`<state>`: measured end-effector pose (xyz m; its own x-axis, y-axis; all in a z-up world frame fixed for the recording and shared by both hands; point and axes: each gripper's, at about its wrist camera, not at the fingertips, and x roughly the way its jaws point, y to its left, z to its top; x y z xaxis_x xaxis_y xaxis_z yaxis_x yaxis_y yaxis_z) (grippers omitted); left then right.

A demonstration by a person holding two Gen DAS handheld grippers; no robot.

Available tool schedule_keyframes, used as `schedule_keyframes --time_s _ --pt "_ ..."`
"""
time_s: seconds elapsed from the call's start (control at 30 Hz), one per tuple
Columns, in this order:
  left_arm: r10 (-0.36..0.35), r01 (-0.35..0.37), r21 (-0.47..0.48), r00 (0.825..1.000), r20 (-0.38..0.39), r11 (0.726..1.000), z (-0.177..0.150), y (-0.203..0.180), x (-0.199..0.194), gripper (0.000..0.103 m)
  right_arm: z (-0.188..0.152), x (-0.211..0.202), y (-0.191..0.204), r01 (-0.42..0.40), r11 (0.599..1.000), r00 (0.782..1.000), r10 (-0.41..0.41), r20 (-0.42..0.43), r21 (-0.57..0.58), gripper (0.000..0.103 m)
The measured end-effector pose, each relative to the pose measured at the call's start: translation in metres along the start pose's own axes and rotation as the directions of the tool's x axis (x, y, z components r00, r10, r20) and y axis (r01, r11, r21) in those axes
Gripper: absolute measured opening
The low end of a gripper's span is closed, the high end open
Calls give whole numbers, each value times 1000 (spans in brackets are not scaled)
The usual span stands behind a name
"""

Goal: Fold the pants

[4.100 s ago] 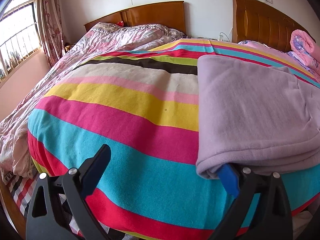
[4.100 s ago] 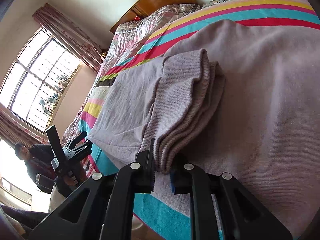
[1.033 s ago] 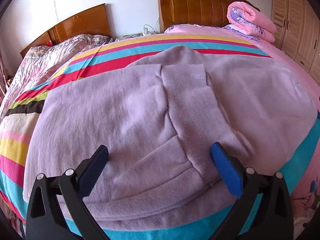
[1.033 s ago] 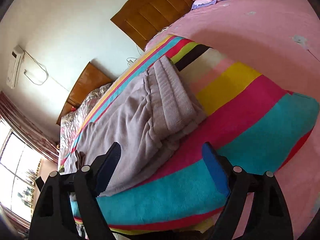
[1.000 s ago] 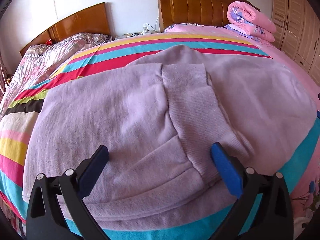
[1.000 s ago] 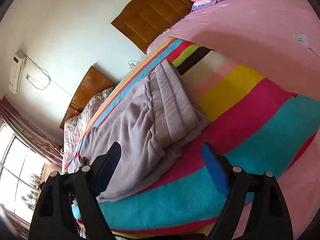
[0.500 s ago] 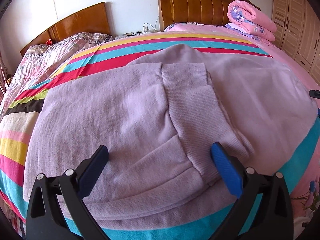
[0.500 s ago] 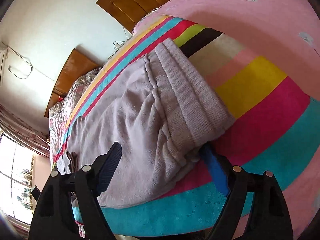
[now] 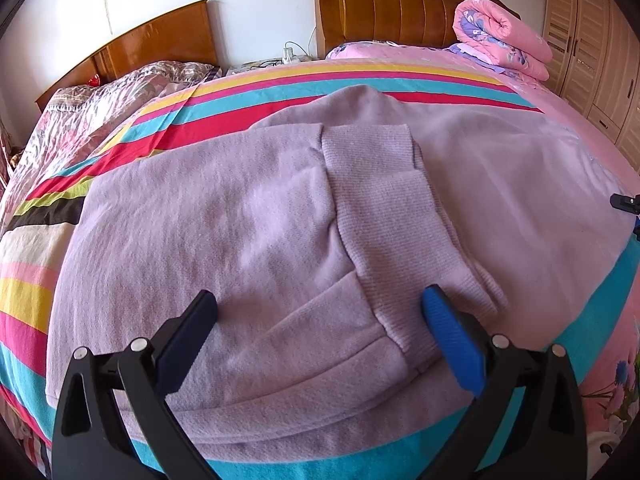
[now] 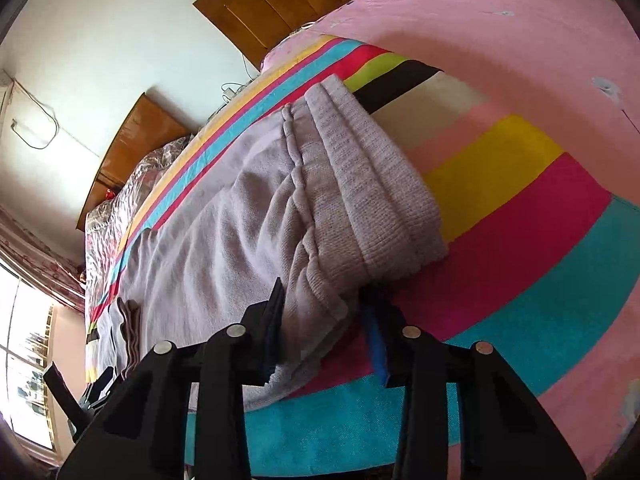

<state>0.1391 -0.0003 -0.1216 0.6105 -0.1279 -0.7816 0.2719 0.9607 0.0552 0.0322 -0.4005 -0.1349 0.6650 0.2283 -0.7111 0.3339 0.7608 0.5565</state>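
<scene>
Left gripper held level with fingers spread wide, right gripper tilted, fingers narrowed close together

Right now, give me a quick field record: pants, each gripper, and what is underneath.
pants: lilac pants lie on the bed, legs folded over, ribbed cuffs on top
waistband end: ribbed band at the near edge, in the right wrist view
left gripper: left gripper open, fingers straddling the cuff end, not pinching
right gripper: right gripper closing around the corner of the waistband end; firm clamp unclear
surface: striped blanket over a pink sheet
background: rolled pink quilt by the headboard
</scene>
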Motion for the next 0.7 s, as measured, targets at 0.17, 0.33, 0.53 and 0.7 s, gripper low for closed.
schedule_keyframes --time_s 0.17,0.33,0.53,0.7 --pt "-5 5 -2 1000 2 1000 0 1 0 102 -6 -6 -9 -94 993 992 87 95 72 31" --pt "-6 6 -3 1000 -2 1000 0 0 0 102 -6 -1 -4 -26 998 997 23 72 50 44" --pt "-22 22 17 1000 16 1000 7 -3 -16 101 -2 12 23 85 994 996 -82 42 -70 54" --pt "-32 30 34 997 71 999 30 -11 -29 101 -5 7 8 22 1000 997 -22 76 5 33"
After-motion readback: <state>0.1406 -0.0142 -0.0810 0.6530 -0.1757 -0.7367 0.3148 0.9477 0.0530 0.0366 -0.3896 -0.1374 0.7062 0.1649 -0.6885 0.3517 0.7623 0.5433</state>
